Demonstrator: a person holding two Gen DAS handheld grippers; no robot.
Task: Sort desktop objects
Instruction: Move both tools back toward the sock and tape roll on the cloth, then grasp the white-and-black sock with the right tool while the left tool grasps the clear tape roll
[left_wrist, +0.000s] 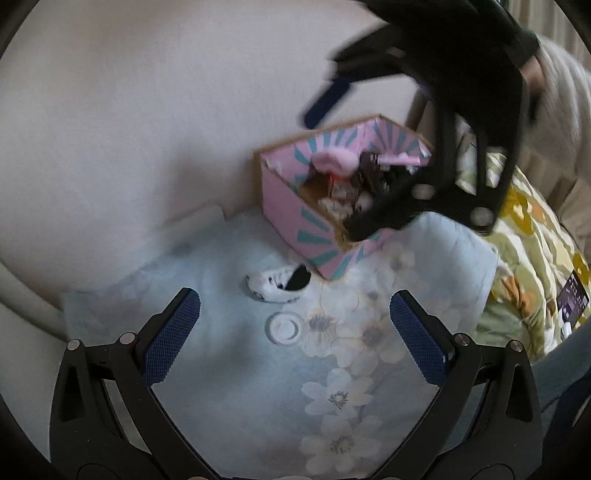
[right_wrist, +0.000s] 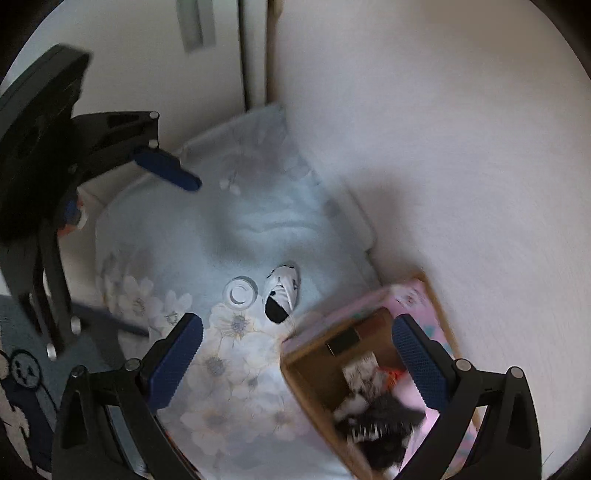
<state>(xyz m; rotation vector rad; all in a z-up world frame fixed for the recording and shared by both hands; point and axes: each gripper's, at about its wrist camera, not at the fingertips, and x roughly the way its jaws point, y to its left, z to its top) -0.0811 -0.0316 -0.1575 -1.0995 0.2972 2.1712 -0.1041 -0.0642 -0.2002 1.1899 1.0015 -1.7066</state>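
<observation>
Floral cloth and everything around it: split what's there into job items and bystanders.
Part of the sorting:
- pink box, already holding several items
- black-and-white shoe-like item on the cloth
- clear round lid beside it
- left tongs and right tongs, both open

Just lying about:
- floral cloth
- patterned quilt
- phone
</observation>
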